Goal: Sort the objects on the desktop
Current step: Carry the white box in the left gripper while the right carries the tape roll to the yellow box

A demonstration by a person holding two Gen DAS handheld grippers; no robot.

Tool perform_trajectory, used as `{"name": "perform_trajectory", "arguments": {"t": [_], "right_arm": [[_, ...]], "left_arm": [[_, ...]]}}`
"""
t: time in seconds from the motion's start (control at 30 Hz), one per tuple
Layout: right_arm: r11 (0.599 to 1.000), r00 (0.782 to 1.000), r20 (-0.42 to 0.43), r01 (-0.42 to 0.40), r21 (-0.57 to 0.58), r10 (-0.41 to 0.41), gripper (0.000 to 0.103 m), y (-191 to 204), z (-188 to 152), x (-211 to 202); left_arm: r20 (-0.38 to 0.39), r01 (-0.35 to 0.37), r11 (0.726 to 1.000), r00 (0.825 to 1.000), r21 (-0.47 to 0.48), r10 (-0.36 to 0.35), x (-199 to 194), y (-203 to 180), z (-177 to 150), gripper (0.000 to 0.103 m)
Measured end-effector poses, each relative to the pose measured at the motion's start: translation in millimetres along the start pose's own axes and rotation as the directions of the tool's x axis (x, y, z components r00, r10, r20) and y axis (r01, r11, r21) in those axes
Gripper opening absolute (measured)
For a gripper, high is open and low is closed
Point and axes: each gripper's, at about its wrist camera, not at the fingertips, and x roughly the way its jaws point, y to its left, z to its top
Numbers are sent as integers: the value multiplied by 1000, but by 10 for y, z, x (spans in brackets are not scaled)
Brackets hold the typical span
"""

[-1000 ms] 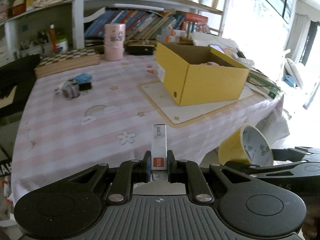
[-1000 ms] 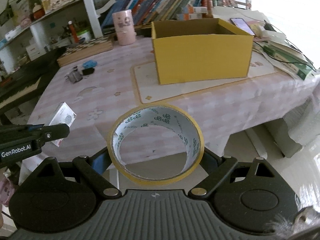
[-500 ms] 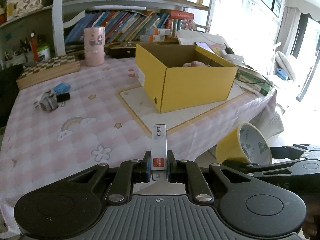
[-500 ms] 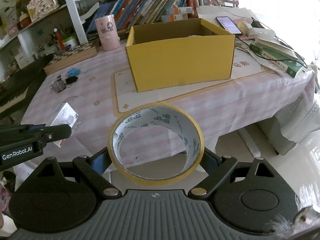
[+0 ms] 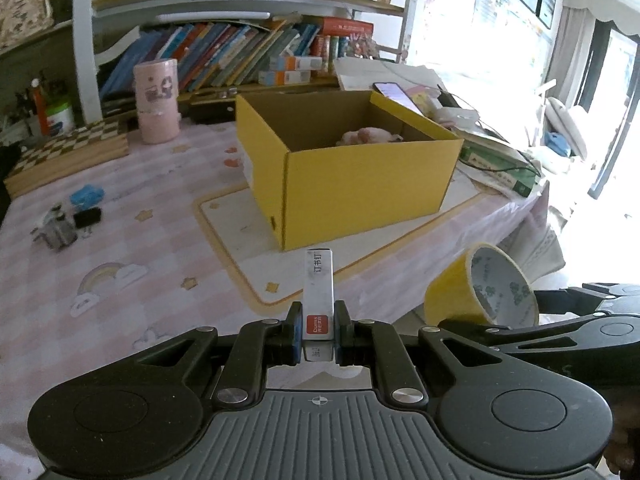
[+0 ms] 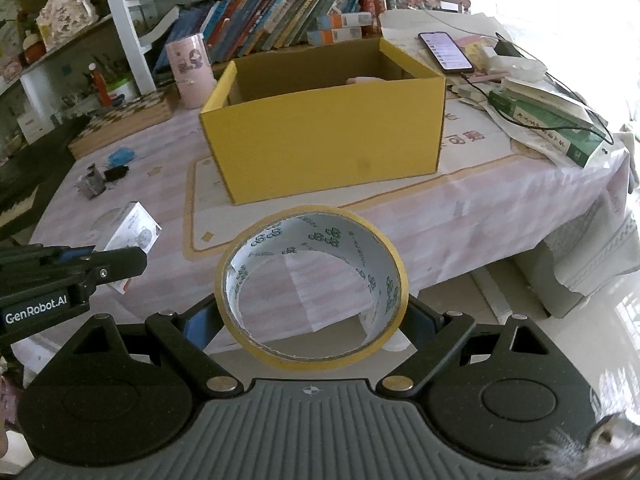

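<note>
The left gripper (image 5: 318,336) has its fingers pinched narrow on a small staple box (image 5: 319,292) that stands on end with its long axis pointing away up the frame, while the right gripper (image 6: 312,312) has its fingers spread wide against the outside of a yellow tape roll (image 6: 312,286), whose open core faces the camera. Both loads hang off the near edge of the table (image 6: 460,208), and the open yellow box (image 6: 324,136) sits beyond them toward the top centre of each view. In the right view the box lies almost straight ahead of the roll, so the right hand looks better lined up to drop first, with the left needing to swing a little rightward.
</note>
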Motion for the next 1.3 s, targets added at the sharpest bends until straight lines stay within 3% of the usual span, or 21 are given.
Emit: {"name": "perform_trajectory", "arguments": {"t": [0.47, 0.8, 1.0, 1.3], "right_arm": [[1000, 1000, 18, -11, 24, 11, 91, -589, 416, 221], [999, 994, 103, -19, -26, 22, 91, -1029, 950, 302], [996, 984, 168, -45, -79, 57, 91, -1194, 1341, 337], [983, 970, 208, -94, -156, 126, 91, -1222, 1787, 512]], "left_arm": [[53, -11, 999, 999, 34, 9, 363, -387, 440, 13], [146, -56, 998, 988, 22, 52, 548, -598, 957, 13], [191, -122, 993, 974, 2, 119, 692, -595, 1253, 13], [127, -219, 975, 967, -24, 220, 1188, -391, 1450, 13]]}}
